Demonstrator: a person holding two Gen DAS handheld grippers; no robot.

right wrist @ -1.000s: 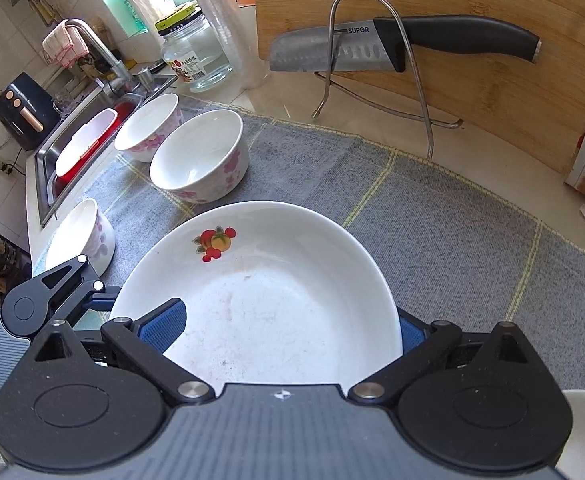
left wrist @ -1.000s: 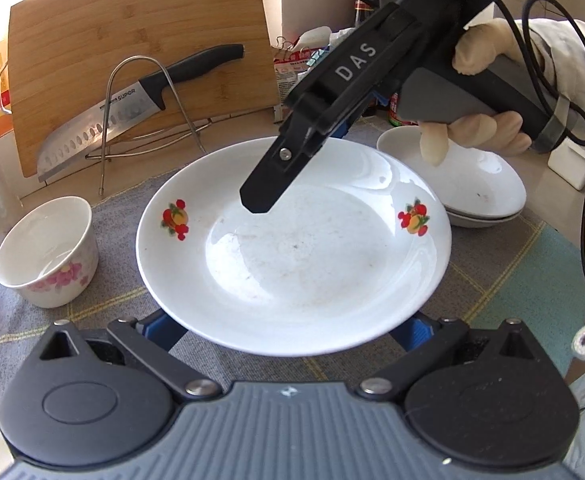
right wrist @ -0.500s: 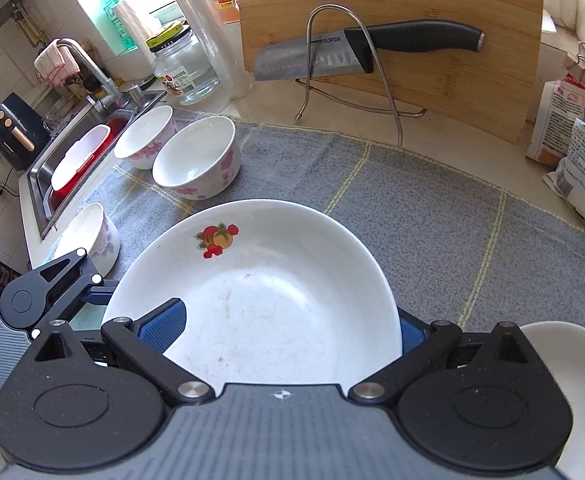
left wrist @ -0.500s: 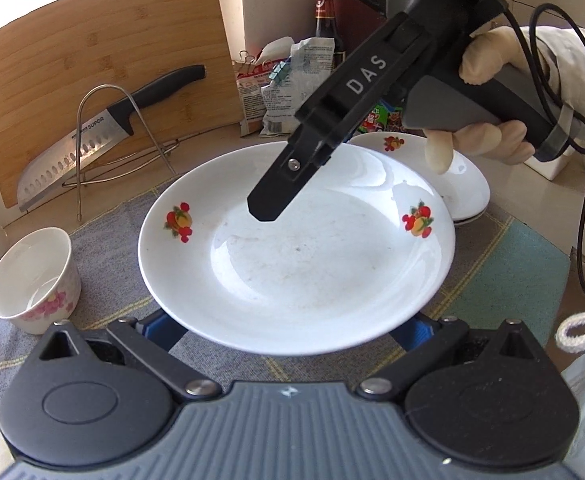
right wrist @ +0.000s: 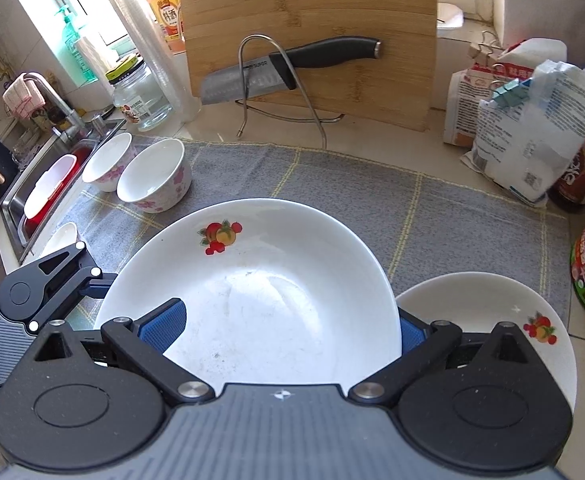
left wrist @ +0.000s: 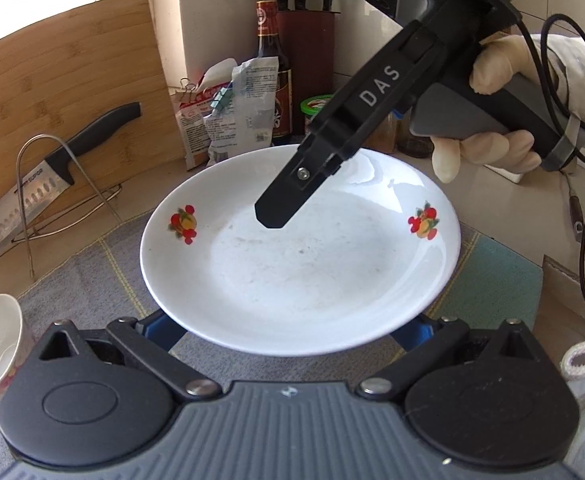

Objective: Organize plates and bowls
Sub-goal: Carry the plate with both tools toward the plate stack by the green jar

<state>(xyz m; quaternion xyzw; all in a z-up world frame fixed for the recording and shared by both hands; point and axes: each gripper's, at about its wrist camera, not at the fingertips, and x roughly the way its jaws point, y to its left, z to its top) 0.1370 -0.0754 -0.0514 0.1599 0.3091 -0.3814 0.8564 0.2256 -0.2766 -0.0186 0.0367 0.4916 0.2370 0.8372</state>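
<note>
just right of the carried fruit-print plate (right wrist: 252,292) sits the stacked plate (right wrist: 488,312), a bit lower on the counter. the carried one is pinched at 2 rim spots by the right gripper (right wrist: 288,332) and left gripper (left wrist: 288,328), so a short rightward shift is probably needed.

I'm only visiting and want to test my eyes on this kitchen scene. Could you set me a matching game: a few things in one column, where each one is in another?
Things:
1. knife
2. plate with fruit print
3. flowered bowls
4. red tub

Places:
A. in the sink
B. on the grey mat near the sink
C. propped on a wire stand against the cutting board
D. held between the two tools

Pairs: 1-C, 2-D, 3-B, 4-A
</note>
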